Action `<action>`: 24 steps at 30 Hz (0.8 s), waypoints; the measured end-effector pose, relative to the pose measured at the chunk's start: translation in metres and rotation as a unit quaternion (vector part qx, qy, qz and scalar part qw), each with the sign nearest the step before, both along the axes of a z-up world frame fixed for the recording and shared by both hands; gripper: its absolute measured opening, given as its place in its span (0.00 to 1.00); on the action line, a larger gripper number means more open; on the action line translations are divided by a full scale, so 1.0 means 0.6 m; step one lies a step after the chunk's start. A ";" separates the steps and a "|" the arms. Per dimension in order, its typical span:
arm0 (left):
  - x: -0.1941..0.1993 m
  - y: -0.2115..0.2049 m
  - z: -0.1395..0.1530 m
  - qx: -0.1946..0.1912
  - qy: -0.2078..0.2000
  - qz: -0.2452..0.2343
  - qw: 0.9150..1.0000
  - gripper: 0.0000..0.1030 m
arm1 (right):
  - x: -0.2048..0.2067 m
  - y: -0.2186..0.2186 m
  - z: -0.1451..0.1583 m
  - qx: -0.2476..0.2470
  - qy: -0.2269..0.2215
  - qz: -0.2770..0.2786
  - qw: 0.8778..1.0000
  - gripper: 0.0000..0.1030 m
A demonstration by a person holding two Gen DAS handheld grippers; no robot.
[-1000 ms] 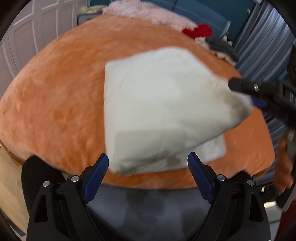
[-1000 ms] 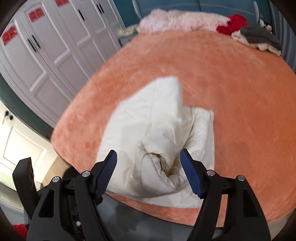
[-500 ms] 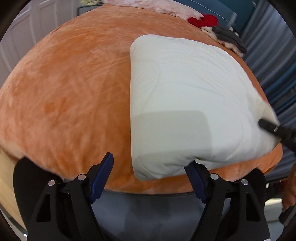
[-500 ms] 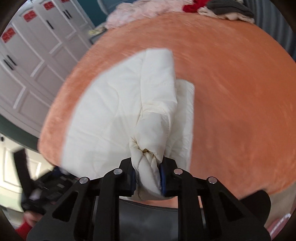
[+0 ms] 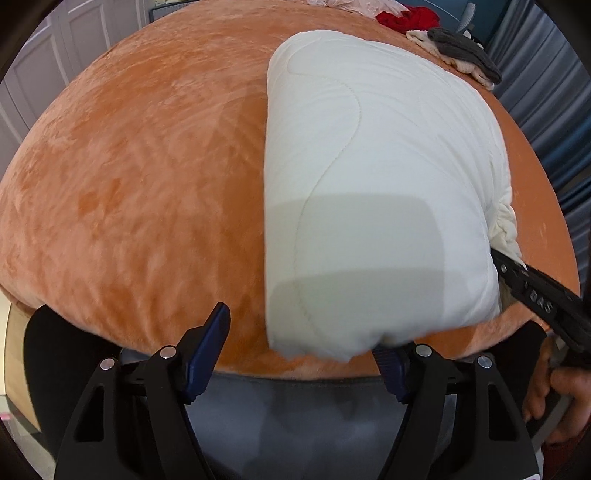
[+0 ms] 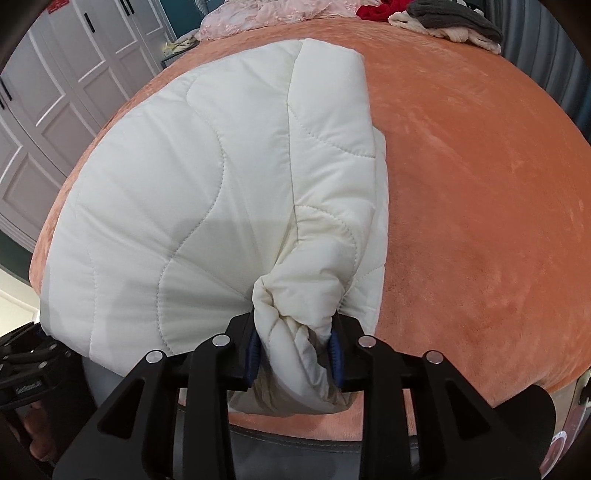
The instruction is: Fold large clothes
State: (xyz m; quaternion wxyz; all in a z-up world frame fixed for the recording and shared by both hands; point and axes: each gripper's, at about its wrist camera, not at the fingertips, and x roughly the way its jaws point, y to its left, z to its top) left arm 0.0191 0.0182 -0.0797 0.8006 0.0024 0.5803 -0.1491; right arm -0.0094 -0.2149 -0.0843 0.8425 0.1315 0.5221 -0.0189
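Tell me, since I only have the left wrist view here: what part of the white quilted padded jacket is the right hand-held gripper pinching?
Observer: The right hand-held gripper is shut on a bunched cuff of the white quilted padded jacket.
Operator: Anything beyond the jacket's left edge?
Observer: White panelled wardrobe doors with dark handles.
Operator: And at the bed's far end?
Observer: A pale pink lacy garment spreads beside the red clothing.
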 end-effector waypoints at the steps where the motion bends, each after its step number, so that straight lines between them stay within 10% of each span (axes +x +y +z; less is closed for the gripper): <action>1: -0.007 0.007 0.008 0.000 -0.001 -0.003 1.000 0.68 | 0.002 -0.002 0.004 0.005 0.000 0.001 1.000 0.28; 13: 0.039 0.111 0.190 -0.051 -0.116 0.040 0.991 0.68 | -0.033 -0.059 0.145 0.036 -0.054 -0.047 0.997 0.45; 24: 0.203 -0.060 0.155 -0.065 -0.111 0.012 0.992 0.68 | 0.148 -0.057 0.213 0.008 -0.112 -0.045 0.993 0.46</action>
